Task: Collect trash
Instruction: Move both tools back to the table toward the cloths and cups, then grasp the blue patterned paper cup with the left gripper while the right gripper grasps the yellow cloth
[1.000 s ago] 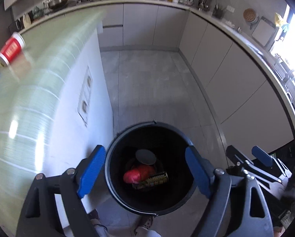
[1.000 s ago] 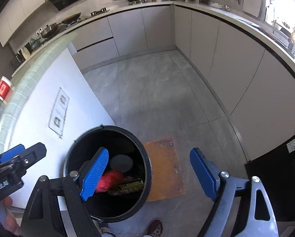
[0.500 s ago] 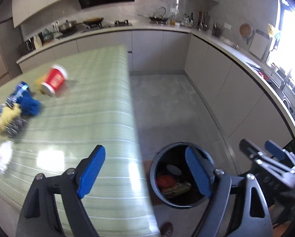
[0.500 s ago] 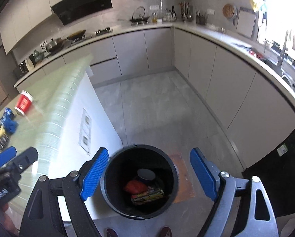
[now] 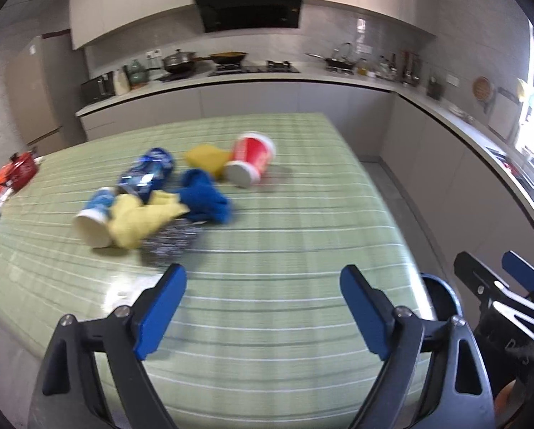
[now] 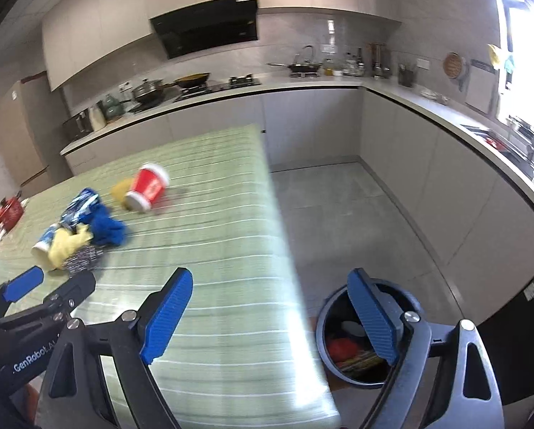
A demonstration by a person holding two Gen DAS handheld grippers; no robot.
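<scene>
Both grippers are hanging over the near end of the green table (image 5: 302, 236) and both are empty. The left gripper (image 5: 263, 300) is standing wide, nothing between its blue pads (image 5: 159, 307), its jaws just having been opening a touch further. The right gripper (image 6: 270, 316) is doing the same: jaws spread, just having widened, nothing between them.

So where is the job standing? The bin (image 6: 329, 307) is sitting on the floor just past the table's edge, below the right gripper, and it is already holding a few things: something red (image 6: 342, 348), a pale round piece, a dark wrapper. That part is looking done.

Plenty is waiting, though. The red cup (image 5: 252, 161) is lying on its side toward the far half of the table, touching a yellow wad (image 5: 206, 157) just behind it. Nearer and to the left, a cluster is sitting bunched together: a blue wad (image 5: 204, 198), a blue packet (image 5: 147, 175), a yellow crumple (image 5: 141, 220), a white cup (image 5: 91, 220) tipped over, and a dark patterned wrapper (image 5: 170, 241) at the front. The picture is smearing, so I am not calling what each scrap is made of.

Red bits (image 5: 14, 173) are sitting at the far left edge; whether those are trash, I cannot tell.

My read: roughly a first load is in, and the bigger share is remaining on the table. The patterned wrapper is lying closest to the left gripper, the red cup standing apart as the easiest clean grab.
</scene>
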